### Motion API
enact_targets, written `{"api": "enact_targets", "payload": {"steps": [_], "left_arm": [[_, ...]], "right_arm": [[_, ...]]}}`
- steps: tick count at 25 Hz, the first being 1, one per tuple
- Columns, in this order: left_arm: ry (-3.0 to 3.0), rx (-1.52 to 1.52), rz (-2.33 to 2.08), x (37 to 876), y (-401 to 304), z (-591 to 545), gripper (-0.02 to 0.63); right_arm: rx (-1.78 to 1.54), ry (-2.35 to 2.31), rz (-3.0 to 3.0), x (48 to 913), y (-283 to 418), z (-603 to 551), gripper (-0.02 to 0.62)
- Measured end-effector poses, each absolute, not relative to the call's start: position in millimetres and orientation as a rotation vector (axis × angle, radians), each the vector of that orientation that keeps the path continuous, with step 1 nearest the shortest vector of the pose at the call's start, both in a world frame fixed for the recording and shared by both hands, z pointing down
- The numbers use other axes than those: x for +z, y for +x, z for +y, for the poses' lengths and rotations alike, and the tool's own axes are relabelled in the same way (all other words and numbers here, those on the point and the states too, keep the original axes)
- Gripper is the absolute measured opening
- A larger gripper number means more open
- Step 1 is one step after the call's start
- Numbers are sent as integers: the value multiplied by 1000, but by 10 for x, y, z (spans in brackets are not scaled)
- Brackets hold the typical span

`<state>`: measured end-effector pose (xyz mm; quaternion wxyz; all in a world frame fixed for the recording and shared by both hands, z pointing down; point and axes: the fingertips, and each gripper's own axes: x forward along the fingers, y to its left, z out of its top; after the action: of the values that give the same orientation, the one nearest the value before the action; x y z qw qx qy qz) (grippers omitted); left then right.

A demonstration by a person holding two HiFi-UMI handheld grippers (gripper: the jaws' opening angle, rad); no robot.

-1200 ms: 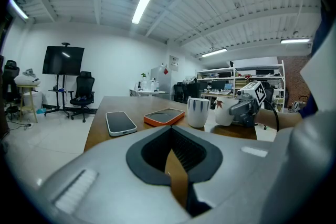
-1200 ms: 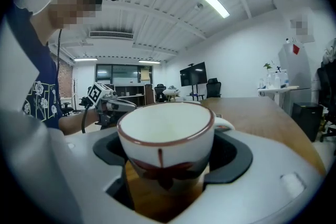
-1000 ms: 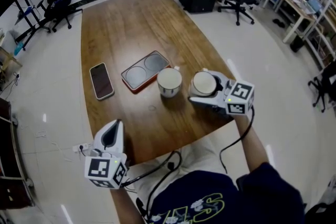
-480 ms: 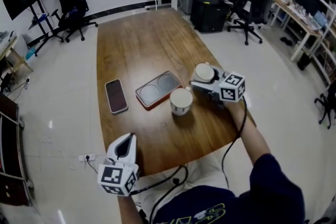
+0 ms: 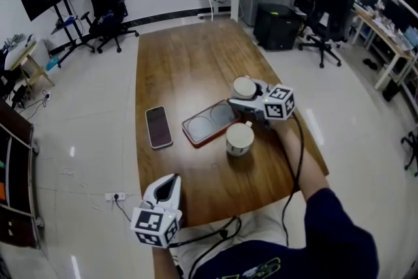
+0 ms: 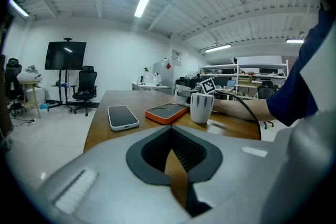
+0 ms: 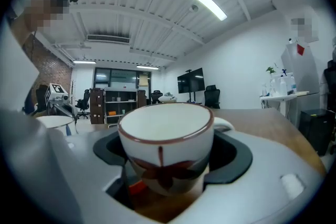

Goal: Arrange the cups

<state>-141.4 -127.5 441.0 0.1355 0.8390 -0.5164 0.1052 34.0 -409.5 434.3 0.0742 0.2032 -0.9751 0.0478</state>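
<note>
Gripping a brown-rimmed cup [image 5: 244,85] low on its rounded body, the right gripper [image 5: 243,98] has its jaws spread wide around it, the handle pointing away from the gripper. The cup sits just past the far end of an orange tray [image 5: 204,126] with two round hollows, toward the right edge of the wooden table [image 5: 183,68]. Whether it is clear of the wood cannot be told.

The left gripper [image 5: 171,181] waits at the table's near edge, toward the left corner, jaws together and empty.

A white cup [image 5: 240,138] stands just beside the tray's near right side, under the right forearm. A phone [image 5: 158,127] lies between the tray and the left edge.

Likely risks: the curved cup could tip in the grip, land on the tray's raised rim and rock, or the forearm and its cable could knock the white cup over.
</note>
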Motion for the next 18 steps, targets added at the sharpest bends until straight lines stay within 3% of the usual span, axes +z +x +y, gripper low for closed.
{"api": "enact_targets", "payload": {"steps": [18], "left_arm": [[2390,315,-1536,4433,-1440,-1311,3]], "right_arm": [[169,250,-3049,4084,-193,-3612,405]]}}
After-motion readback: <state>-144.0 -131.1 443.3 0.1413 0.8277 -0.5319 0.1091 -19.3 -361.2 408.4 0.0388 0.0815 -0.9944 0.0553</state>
